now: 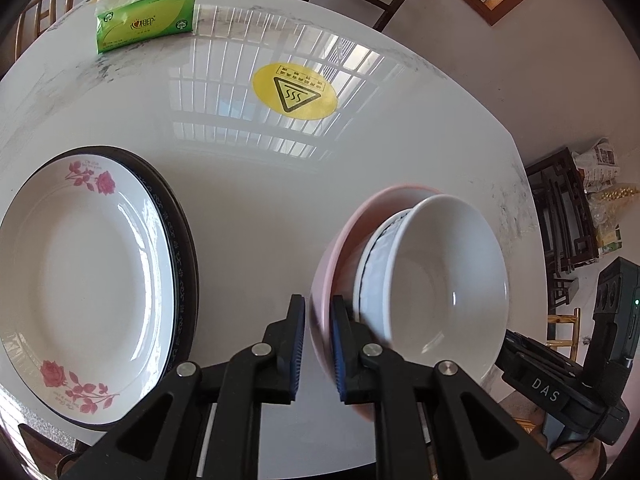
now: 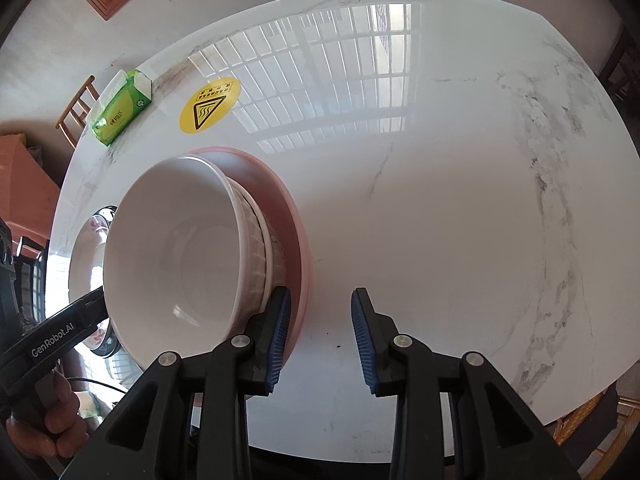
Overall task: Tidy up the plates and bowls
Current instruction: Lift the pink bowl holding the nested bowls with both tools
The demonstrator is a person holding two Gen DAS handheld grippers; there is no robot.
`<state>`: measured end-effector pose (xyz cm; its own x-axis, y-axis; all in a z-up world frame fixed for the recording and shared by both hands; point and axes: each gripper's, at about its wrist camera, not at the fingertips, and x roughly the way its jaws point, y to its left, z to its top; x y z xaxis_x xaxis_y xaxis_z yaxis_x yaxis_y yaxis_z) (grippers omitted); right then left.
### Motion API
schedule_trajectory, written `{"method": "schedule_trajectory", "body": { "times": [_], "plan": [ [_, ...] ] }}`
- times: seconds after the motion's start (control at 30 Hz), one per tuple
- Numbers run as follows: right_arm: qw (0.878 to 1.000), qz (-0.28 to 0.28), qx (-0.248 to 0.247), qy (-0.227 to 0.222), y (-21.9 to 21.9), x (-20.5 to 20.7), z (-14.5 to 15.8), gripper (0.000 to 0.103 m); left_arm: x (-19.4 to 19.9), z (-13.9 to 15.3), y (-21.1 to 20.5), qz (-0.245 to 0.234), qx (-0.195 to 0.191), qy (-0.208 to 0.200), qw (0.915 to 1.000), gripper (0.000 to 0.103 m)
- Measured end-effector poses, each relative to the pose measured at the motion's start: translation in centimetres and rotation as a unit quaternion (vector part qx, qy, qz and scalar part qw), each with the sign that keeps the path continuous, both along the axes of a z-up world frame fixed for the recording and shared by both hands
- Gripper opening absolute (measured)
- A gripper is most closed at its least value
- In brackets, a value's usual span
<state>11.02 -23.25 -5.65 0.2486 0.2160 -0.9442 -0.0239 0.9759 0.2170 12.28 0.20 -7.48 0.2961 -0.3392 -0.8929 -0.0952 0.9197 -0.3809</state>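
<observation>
A stack of nested bowls sits on the white table: a pink bowl [image 1: 340, 232] at the bottom, a white patterned bowl [image 1: 374, 264] in it, a plain white bowl [image 1: 444, 276] on top. My left gripper [image 1: 318, 352] is shut on the pink bowl's rim, one pad inside and one outside. My right gripper [image 2: 320, 340] is open; its left pad lies inside the pink bowl's rim [image 2: 298, 240], the right pad outside. A rose-patterned white plate [image 1: 80, 280] lies on darker plates [image 1: 182, 248] to the left.
A green tissue pack [image 1: 144, 20] stands at the far edge of the table. A yellow heat-warning sticker [image 1: 294, 92] marks the table middle [image 2: 440, 220]. Chairs stand around the table; a dark shelf [image 1: 564, 216] is on the right.
</observation>
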Motion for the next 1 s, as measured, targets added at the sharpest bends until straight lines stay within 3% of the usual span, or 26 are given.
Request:
{"method": "schedule_trajectory", "body": {
  "times": [0.27,0.5,0.6,0.77,1.0],
  "plan": [
    [1.000,-0.003,0.005,-0.001,-0.5,0.4,-0.1,0.030,-0.1,0.2,-0.3,-0.002,0.013,-0.018,0.9997,0.013],
    [1.000,-0.019,0.010,0.003,-1.3,0.5,-0.5,0.047,0.1,0.3,-0.5,-0.005,0.021,-0.025,0.9995,0.013],
    [1.000,-0.025,0.014,0.004,-1.4,0.5,-0.5,0.047,-0.1,0.4,-0.6,-0.004,0.021,-0.025,0.9995,0.013],
    [0.999,-0.031,0.023,0.000,-1.4,0.2,-0.4,0.038,0.0,0.3,-0.7,-0.008,0.020,-0.023,0.9995,0.009],
    [0.999,-0.028,0.041,-0.009,-0.6,0.5,0.0,0.012,0.1,0.4,-1.1,-0.011,0.028,-0.026,0.9992,0.009]
  ]
}}
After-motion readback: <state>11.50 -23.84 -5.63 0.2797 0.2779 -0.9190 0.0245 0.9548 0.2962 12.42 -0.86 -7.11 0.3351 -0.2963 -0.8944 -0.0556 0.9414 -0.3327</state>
